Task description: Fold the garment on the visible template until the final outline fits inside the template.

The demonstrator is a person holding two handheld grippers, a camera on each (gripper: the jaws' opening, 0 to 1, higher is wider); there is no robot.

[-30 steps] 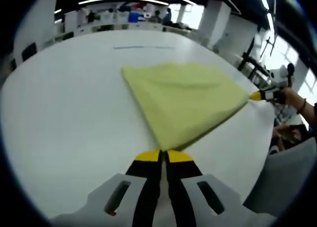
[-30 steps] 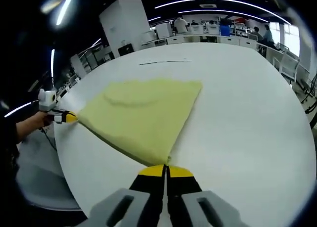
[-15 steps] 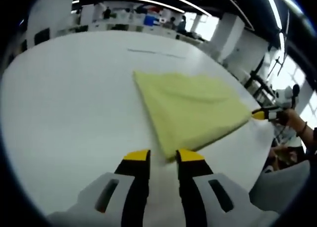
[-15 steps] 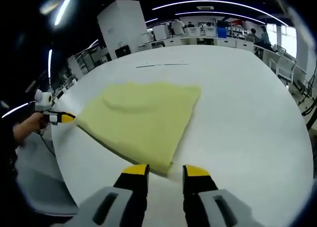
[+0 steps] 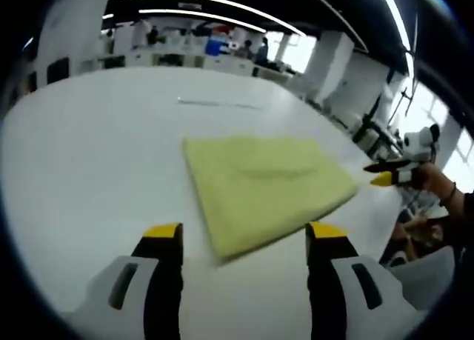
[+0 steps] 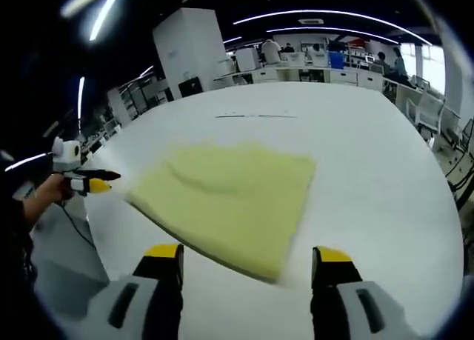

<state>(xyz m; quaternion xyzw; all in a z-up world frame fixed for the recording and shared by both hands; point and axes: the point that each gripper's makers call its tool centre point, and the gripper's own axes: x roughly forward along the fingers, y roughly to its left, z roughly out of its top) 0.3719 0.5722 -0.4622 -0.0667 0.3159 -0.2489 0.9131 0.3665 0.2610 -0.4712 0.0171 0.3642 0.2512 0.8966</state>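
A folded yellow garment [image 5: 263, 184] lies flat on the white table [image 5: 89, 147], its near corner just ahead of my left gripper [image 5: 245, 230], which is open and holds nothing. In the right gripper view the same garment [image 6: 229, 199] lies in front of my right gripper [image 6: 250, 252], also open and empty. The right gripper [image 5: 390, 177] shows at the right of the left gripper view, beyond the garment's far corner. The left gripper [image 6: 89, 183] shows at the left of the right gripper view, held in a hand off the table's edge. A thin dark line [image 6: 255, 115] is marked on the table behind the garment.
The white table [image 6: 385, 162] stretches wide around the garment, and its edge runs close by at the left of the right gripper view. Desks, shelves and people stand far behind. A person's arm [image 5: 444, 195] is at the right of the left gripper view.
Both grippers went from shut on the garment's corners to wide open, letting the cloth go. They have pulled back, and the garment now rests flat.
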